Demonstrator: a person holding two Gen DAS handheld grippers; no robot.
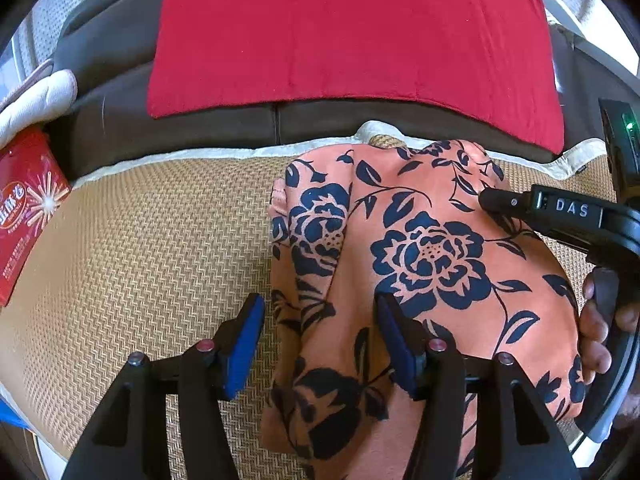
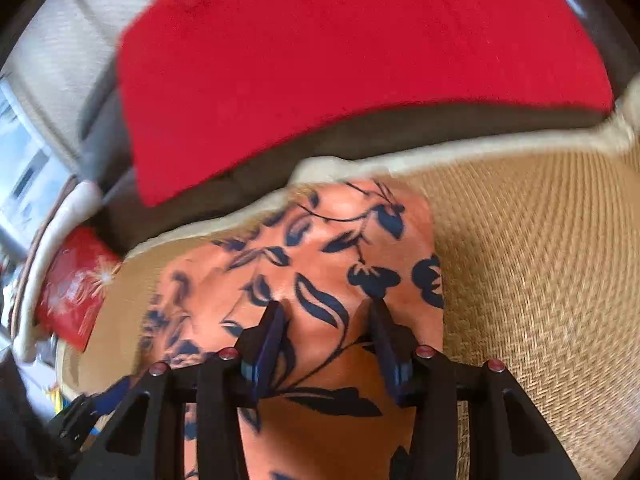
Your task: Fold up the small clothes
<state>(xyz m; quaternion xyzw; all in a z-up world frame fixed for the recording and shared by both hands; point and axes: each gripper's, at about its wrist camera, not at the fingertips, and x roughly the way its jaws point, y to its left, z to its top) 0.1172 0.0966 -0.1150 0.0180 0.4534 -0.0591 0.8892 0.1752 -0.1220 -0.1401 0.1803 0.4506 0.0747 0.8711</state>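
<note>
A salmon-orange garment with navy flowers (image 1: pixel 432 248) lies bunched and partly folded on a woven straw mat (image 1: pixel 140 240). My left gripper (image 1: pixel 320 300) hovers open over the garment's left edge. One blue pad is above the mat and the other above the cloth, with nothing pinched. In the right wrist view the same garment (image 2: pixel 320 248) fills the middle. My right gripper (image 2: pixel 326 306) has its tips down on the cloth, jaws apart, with fabric lying between them. One of its black fingers (image 1: pixel 504 202) rests on the garment's far right side. A hand (image 1: pixel 596 332) holds that gripper's handle.
A red cloth (image 1: pixel 340 32) covers the dark sofa back (image 1: pixel 120 120) behind the mat. A red printed box (image 1: pixel 24 208) sits at the mat's left end, beside a white padded item (image 1: pixel 36 100). Bare mat (image 2: pixel 540 260) extends right of the garment.
</note>
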